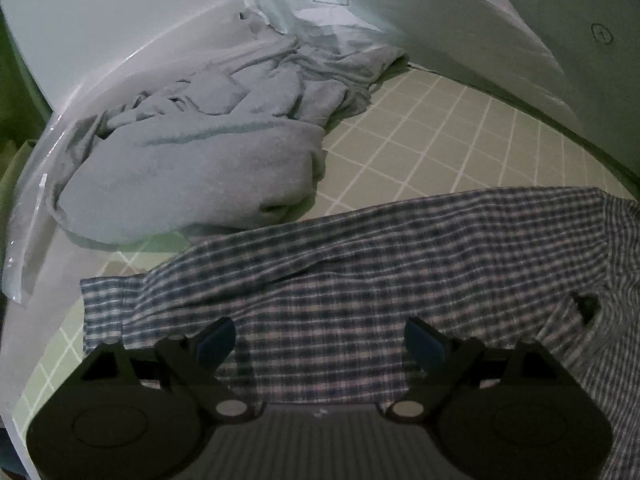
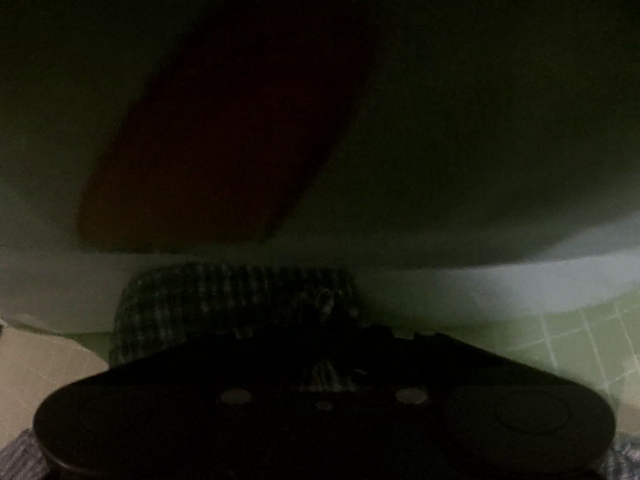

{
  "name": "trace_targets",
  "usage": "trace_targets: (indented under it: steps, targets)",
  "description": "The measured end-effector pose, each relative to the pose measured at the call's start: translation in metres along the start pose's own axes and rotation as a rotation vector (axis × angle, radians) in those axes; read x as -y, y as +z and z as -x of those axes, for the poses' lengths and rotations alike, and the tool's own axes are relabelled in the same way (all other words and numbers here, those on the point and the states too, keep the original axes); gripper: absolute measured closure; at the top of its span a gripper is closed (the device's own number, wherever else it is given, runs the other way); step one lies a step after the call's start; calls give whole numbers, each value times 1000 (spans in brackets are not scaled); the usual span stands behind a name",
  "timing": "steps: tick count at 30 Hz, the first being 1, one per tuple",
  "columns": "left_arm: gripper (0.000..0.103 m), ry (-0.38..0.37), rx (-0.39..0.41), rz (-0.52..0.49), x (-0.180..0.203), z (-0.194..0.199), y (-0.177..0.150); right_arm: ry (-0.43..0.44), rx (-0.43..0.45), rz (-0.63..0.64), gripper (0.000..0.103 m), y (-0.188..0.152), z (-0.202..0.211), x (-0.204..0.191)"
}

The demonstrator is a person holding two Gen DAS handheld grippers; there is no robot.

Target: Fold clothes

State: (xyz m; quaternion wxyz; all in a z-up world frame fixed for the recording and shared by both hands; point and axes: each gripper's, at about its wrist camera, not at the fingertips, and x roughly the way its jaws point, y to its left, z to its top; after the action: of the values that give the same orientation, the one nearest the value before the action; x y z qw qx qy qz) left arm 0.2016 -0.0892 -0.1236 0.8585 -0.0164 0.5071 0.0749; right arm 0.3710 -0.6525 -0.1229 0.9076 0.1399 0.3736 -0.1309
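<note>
A blue and white checked garment (image 1: 360,272) lies spread across the green grid mat (image 1: 440,136) in the left wrist view. My left gripper (image 1: 320,344) is open just above it, fingers wide apart, holding nothing. A crumpled light grey garment (image 1: 192,168) lies behind it at the left. In the dark right wrist view, my right gripper (image 2: 324,344) is shut on a bunched fold of the checked garment (image 2: 224,296), which rises in front of the jaws.
A clear plastic bag (image 1: 360,8) with printed text lies at the back, over the grey garment's far end. A white surface edge (image 1: 32,300) borders the mat at the left. A dark reddish shape (image 2: 224,140) fills the dim background of the right wrist view.
</note>
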Motion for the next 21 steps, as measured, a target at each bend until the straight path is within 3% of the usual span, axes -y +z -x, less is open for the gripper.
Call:
trace_targets:
  steps: [1, 3, 5, 8, 11, 15, 18, 21]
  targets:
    - [12, -3, 5, 2, -1, 3, 0, -24, -2, 22, 79, 0, 3, -4]
    - [12, -12, 21, -2, -4, 10, -2, -54, 41, 34, 26, -5, 23, -8]
    - [12, -20, 41, -9, -9, 18, -5, -72, 95, 21, 12, -17, 57, -7]
    - [11, -25, 56, -5, -20, 28, -13, -86, 136, 30, 1, -54, 118, -5]
    - [11, -40, 56, 19, -36, 35, -23, -119, 127, 85, 1, -117, 180, -11]
    - [11, -62, 54, 26, -58, 45, -38, -131, 39, 44, 1, -224, 245, -23]
    - [11, -64, 58, -4, -72, 52, -49, -149, -57, -17, 1, -296, 270, -28]
    - [11, -60, 57, -3, -89, 54, -57, -207, -88, -44, 0, -349, 300, -34]
